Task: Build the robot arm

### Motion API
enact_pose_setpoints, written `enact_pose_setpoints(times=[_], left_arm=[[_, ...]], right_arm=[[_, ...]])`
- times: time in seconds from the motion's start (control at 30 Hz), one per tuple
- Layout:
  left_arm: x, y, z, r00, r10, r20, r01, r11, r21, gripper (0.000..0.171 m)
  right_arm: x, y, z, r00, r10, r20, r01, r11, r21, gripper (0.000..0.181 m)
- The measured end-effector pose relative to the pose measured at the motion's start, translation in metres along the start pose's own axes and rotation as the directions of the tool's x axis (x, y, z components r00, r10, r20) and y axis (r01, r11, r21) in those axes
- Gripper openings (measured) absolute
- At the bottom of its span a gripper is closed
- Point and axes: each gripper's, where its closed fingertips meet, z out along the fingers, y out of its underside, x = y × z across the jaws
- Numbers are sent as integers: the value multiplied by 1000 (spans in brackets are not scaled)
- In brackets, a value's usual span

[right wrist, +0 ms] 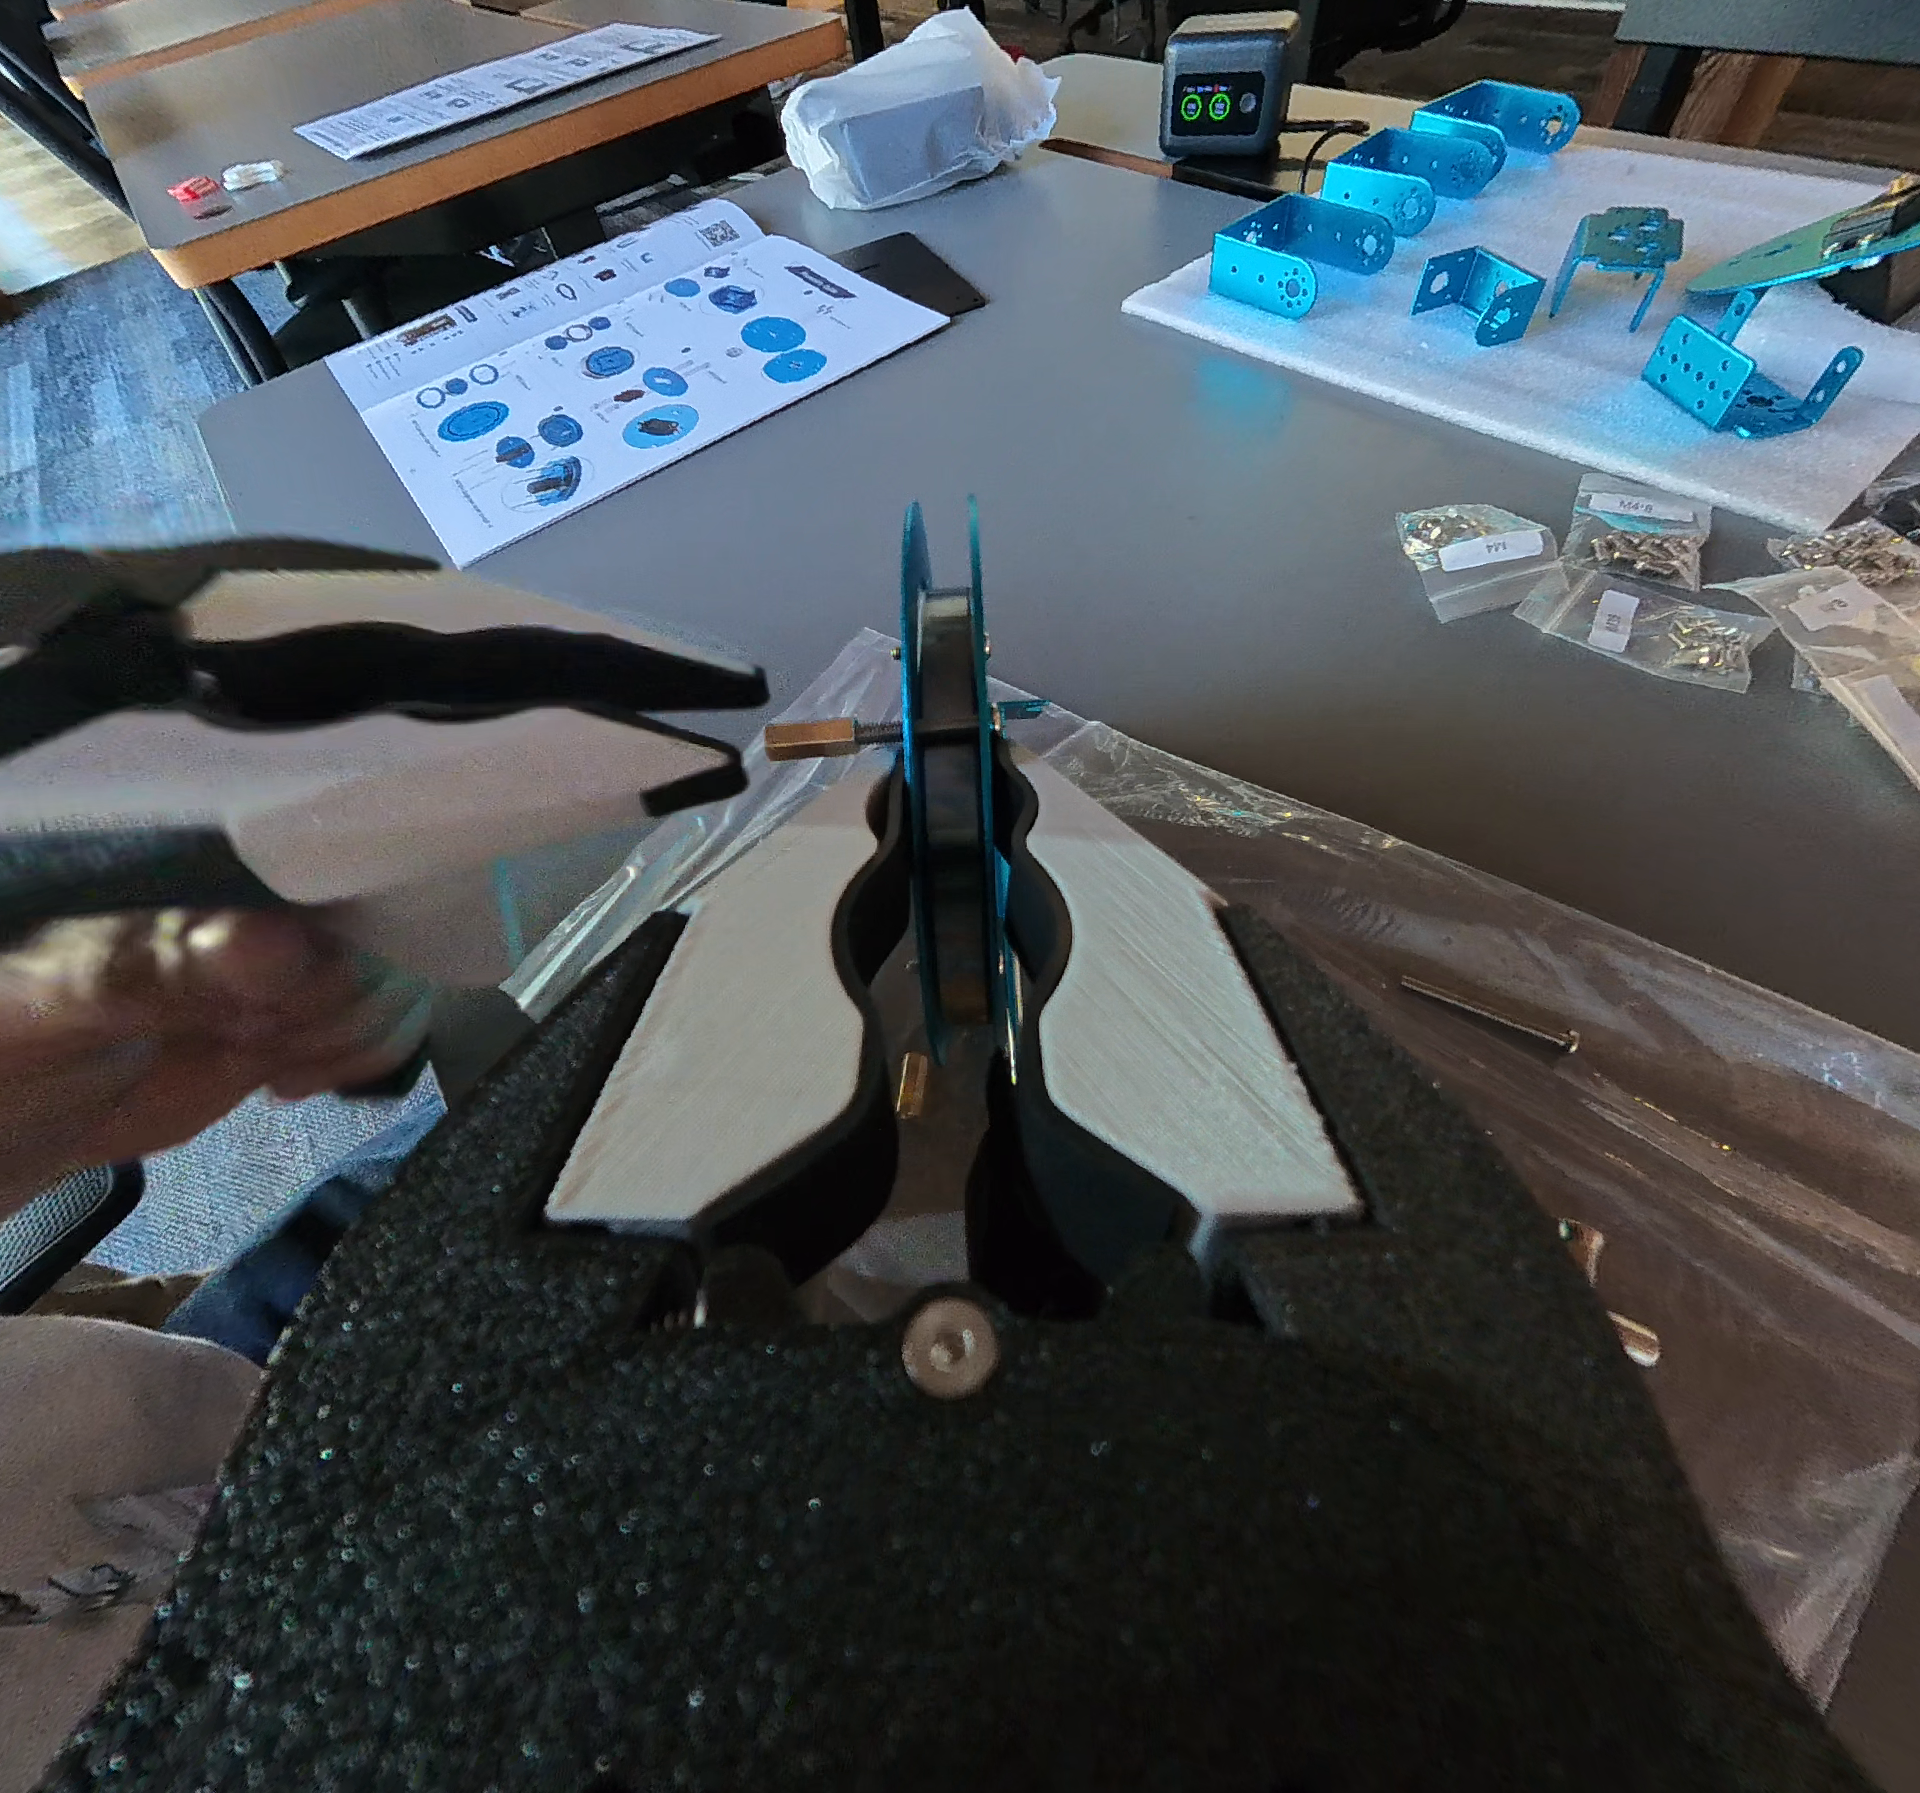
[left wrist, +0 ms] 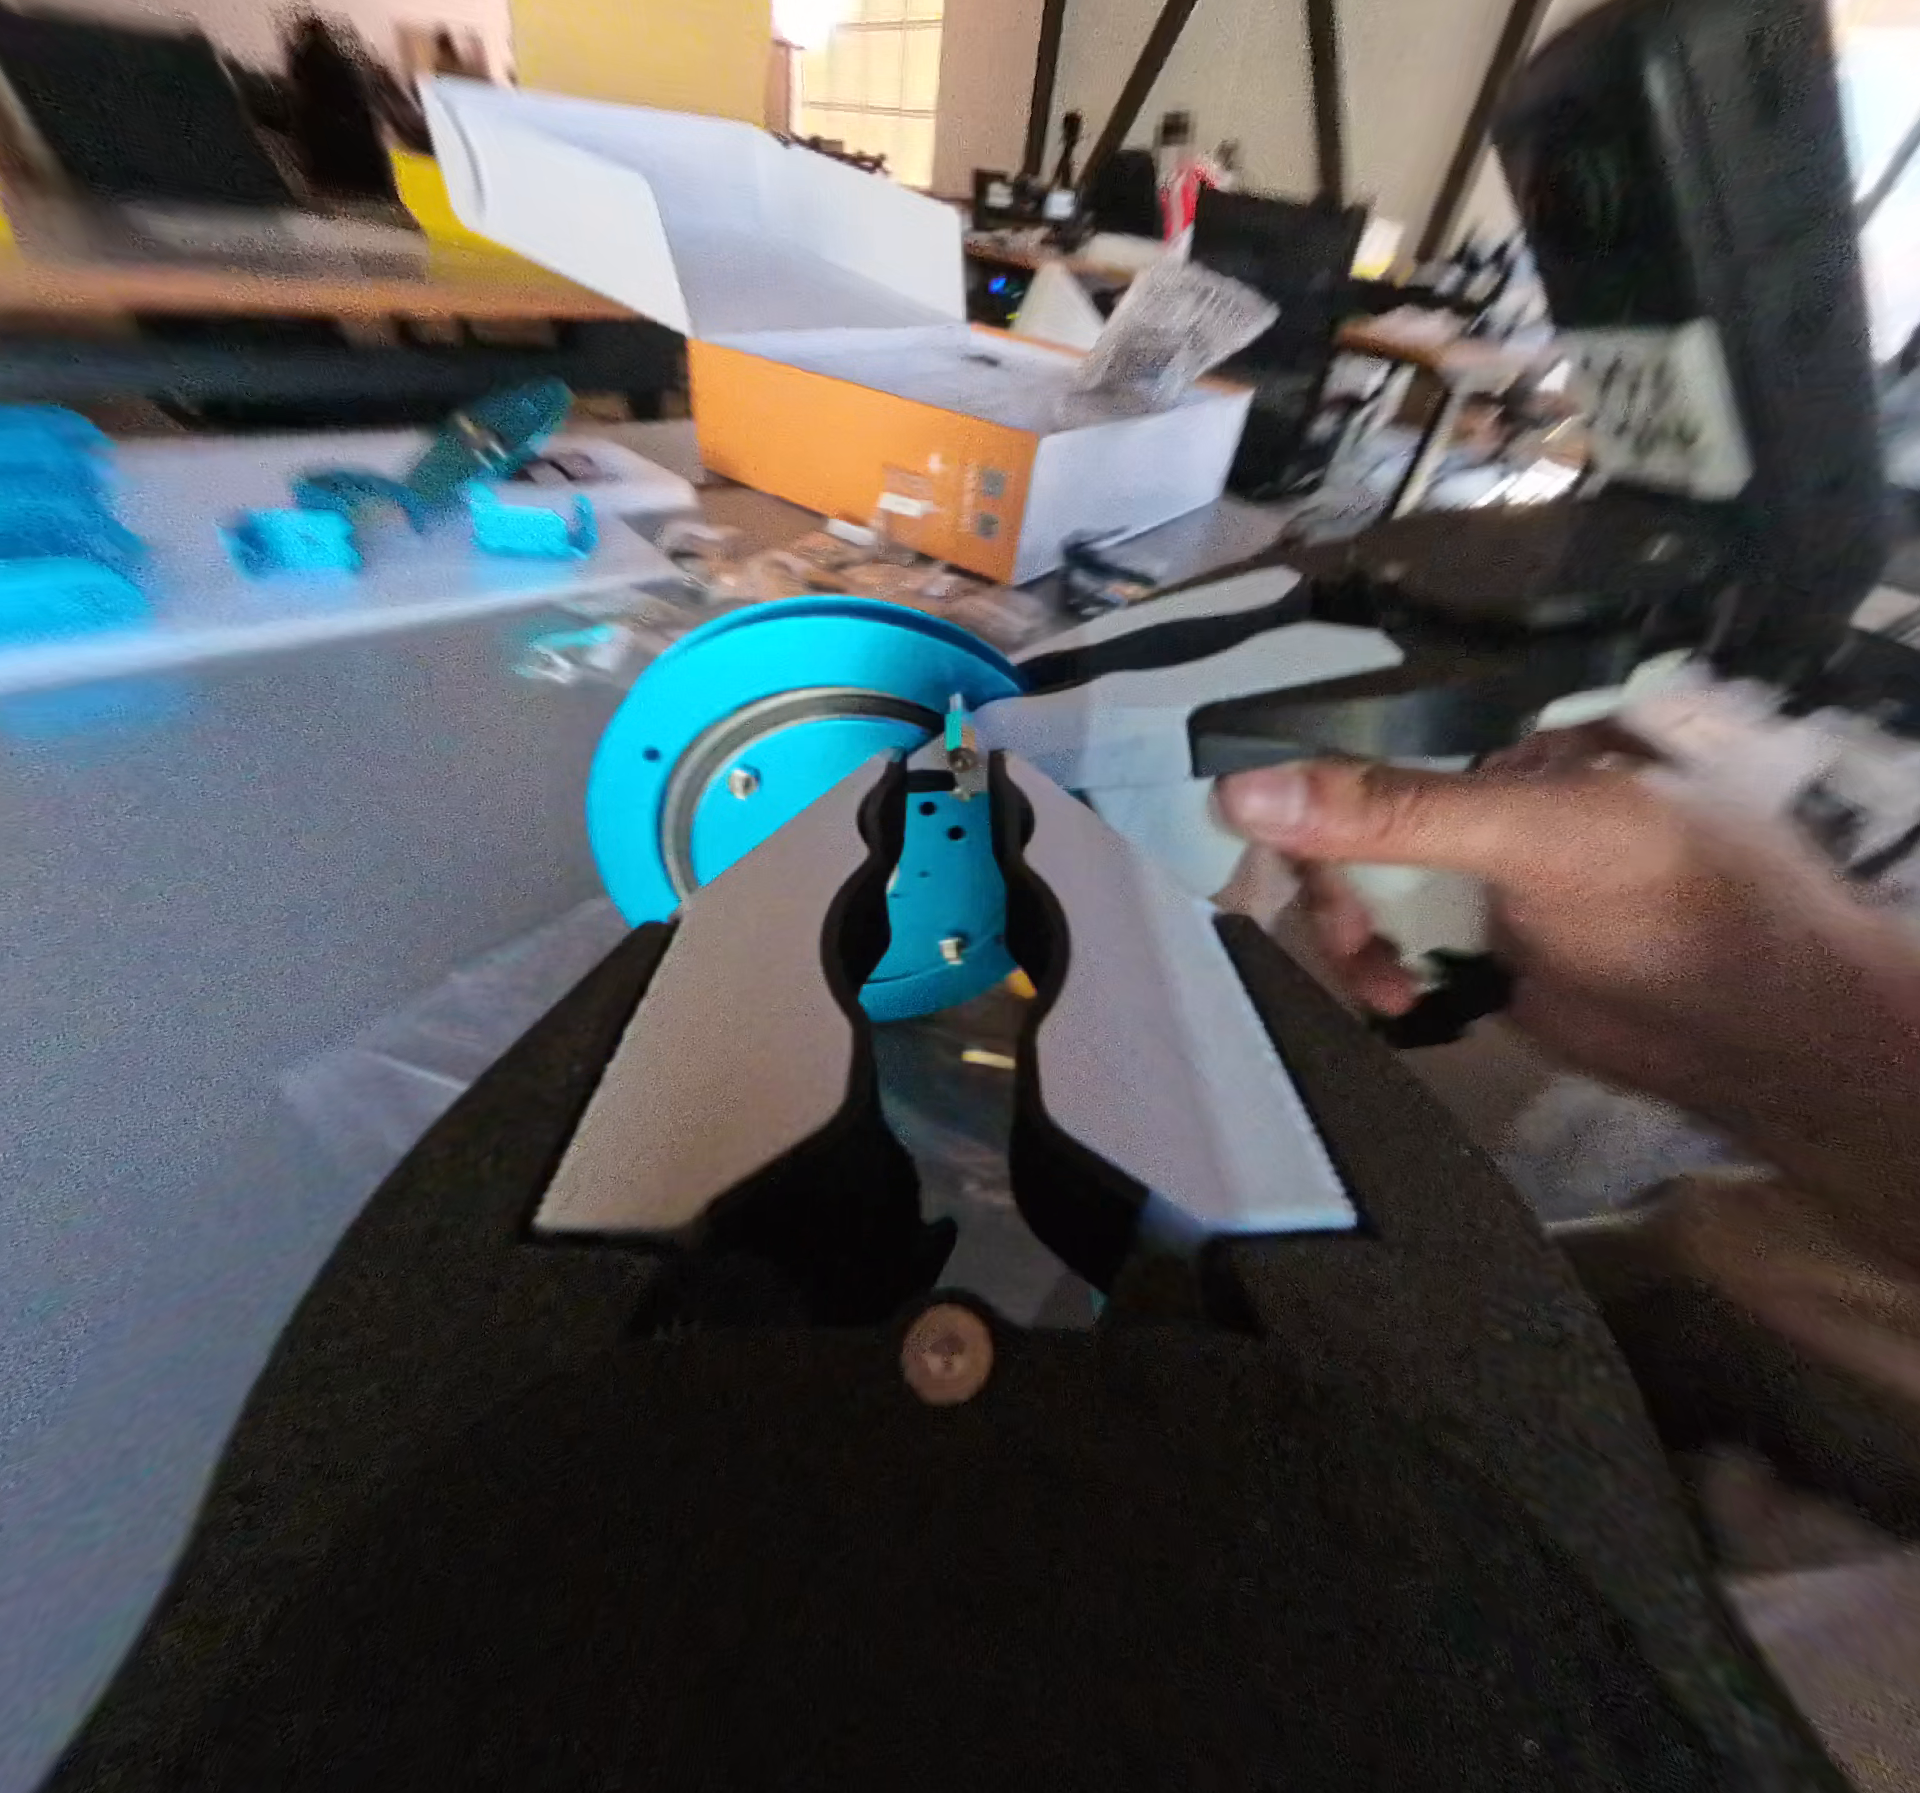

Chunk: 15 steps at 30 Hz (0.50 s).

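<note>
The right gripper [right wrist: 951, 870] is clamped on a blue round metal disc assembly [right wrist: 943, 704] — two thin anodised plates with a black bearing ring between them; its jaws press the flat faces and the assembly stands on edge above the grey table [right wrist: 1091, 517], seemingly so that the side studs stay reachable. A small brass hexagonal standoff [right wrist: 808, 737] sticks out sideways from the left face. The left gripper [left wrist: 940, 777] points at that same face; its jaws are narrow, nearly closed, around a small metal stud [left wrist: 961, 756] near the bearing ring, though blur leaves it unclear whether they truly grip it; in the right wrist view the fingertips sit just beside the standoff.

Beneath both lies a clear crinkled plastic bag [right wrist: 1455, 912] with a long dark screw [right wrist: 1486, 1014] on it. To the right, small clear zip bags [right wrist: 1636, 548] each hold bright screws, sorted by kind. Beyond them a white foam sheet [right wrist: 1558, 393] carries blue U-shaped metal brackets [right wrist: 1299, 257], spread apart. An open illustrated instruction booklet [right wrist: 644, 372] lies flat to the left. An open orange and white cardboard box [left wrist: 966, 465] holds crumpled clear wrapping.
</note>
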Motion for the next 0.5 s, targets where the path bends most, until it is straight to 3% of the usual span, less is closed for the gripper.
enact_pose_setpoints(times=[0.07, 0.13, 0.23, 0.4, 0.5], left_arm=[[-4, -7, -5, 909, -396, -129, 405, 913, 47, 15], [-13, -4, -6, 829, -541, -142, 553, 830, 72, 18], [2, 3, 1, 796, -575, -188, 588, 809, 15, 22], [0, -5, 5, 754, -625, -202, 647, 760, 67, 17], [-2, -2, 9, 794, -588, -157, 601, 798, 51, 5]], right_arm=[[0, 0, 0, 1000, 2, 1, -2, 1000, 0, 12], [-1, 0, 1, 1000, -6, 1, 6, 1000, -1, 12], [-1, -1, 1, 1000, -9, 1, 9, 1000, -1, 13], [-3, 0, 2, 1000, -19, 1, 19, 1000, -3, 13], [-2, 0, 1, 1000, -8, -2, 8, 1000, 1, 12]])
